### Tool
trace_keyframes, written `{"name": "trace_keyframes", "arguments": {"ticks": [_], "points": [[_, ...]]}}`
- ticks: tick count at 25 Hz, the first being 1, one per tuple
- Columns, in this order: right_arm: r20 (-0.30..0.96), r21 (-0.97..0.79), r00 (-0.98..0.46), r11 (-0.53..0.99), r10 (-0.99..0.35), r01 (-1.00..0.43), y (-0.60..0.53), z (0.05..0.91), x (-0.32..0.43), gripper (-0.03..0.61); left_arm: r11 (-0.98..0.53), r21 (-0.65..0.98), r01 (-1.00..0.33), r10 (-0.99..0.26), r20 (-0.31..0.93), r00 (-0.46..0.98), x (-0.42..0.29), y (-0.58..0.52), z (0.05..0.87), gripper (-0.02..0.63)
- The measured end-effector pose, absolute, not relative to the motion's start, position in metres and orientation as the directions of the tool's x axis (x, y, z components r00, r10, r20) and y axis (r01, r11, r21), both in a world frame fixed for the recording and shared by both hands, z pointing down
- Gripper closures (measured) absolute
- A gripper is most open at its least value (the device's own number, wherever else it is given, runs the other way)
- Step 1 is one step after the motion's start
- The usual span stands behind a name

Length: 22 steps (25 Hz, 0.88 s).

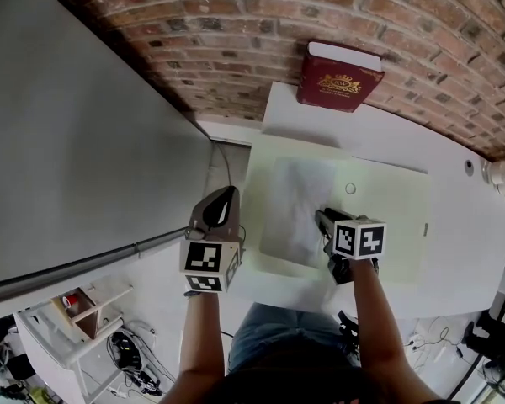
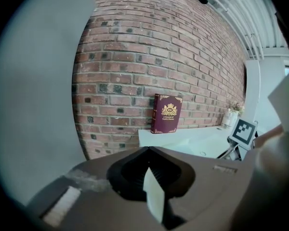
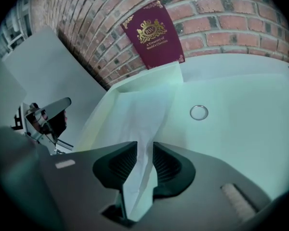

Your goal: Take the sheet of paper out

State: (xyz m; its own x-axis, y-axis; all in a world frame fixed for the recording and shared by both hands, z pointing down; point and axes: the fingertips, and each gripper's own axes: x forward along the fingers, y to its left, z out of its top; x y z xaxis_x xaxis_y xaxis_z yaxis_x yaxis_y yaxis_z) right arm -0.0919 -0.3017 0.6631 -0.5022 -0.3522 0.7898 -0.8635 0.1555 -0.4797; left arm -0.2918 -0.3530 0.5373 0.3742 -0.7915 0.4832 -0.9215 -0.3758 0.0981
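**Paper in the right gripper's gap, folder edge pinched by the left**

Paper first: the white sheet of paper (image 1: 299,209) lies on the left half of a pale yellow-green folder (image 1: 391,217), which lies flat on the white counter (image 1: 471,234). Whether any part of the sheet is tucked under a leaf of the folder cannot be told.

The right gripper view shows the right gripper (image 3: 144,162) pointing steeply down at the folder. Its jaws stand a narrow gap apart. A raised, creased ridge of the sheet runs up from the folder and passes straight through that gap. The ribbed pads sit on either side of the paper, and no clear squeeze on it can be seen. In the head view this gripper sits at about 4 o'clock on the sheet.

The left gripper view shows the left gripper (image 2: 151,173) with its jaws closed on a thin pale leaf, which stands on edge between them. In the head view this gripper sits at the folder's 9 o'clock edge, so the leaf it pinches is the folder's edge.

A maroon book (image 1: 339,76) with a gold crest leans upright against the brick wall (image 1: 236,40), at 12 o'clock from the folder. A small metal ring (image 1: 350,188) lies on the folder at about 1 o'clock from the right gripper, just beside the sheet's right edge.
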Motion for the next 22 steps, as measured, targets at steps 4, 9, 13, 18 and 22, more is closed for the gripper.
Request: {"name": "trace_keyframes", "arguments": {"ticks": [4,9,13,18,22], "points": [[0.806,-0.483,-0.504,0.147,-0.311,-0.863,-0.299,0.664,-0.096,0.486,-0.401,0.104,-0.910,-0.774,0.493,0.397,-0.287,-0.356,0.540,0.614],[0.846,-0.429,-0.437,0.097,-0.306,-0.898,-0.300,0.671,-0.088,0.556,-0.413,0.116,-0.903,-0.760,0.502,0.412,-0.290,-0.356,0.543,0.614],[0.847,-0.427,-0.428,0.075,-0.314,-0.901,-0.300,0.670,-0.085,0.575,-0.413,0.128,-0.902,-0.766,0.486,0.420,-0.295,-0.357,0.542,0.614],[0.840,-0.436,-0.428,0.054,-0.334,-0.898,-0.298,0.665,-0.084,0.577,-0.416,0.130,-0.900,-0.775,0.467,0.426,-0.303,-0.360,0.540,0.614],[0.831,-0.455,-0.444,0.049,-0.335,-0.889,-0.298,0.664,-0.085,0.577,-0.409,0.133,-0.903,-0.787,0.450,0.423,-0.304,-0.361,0.537,0.614]]}}
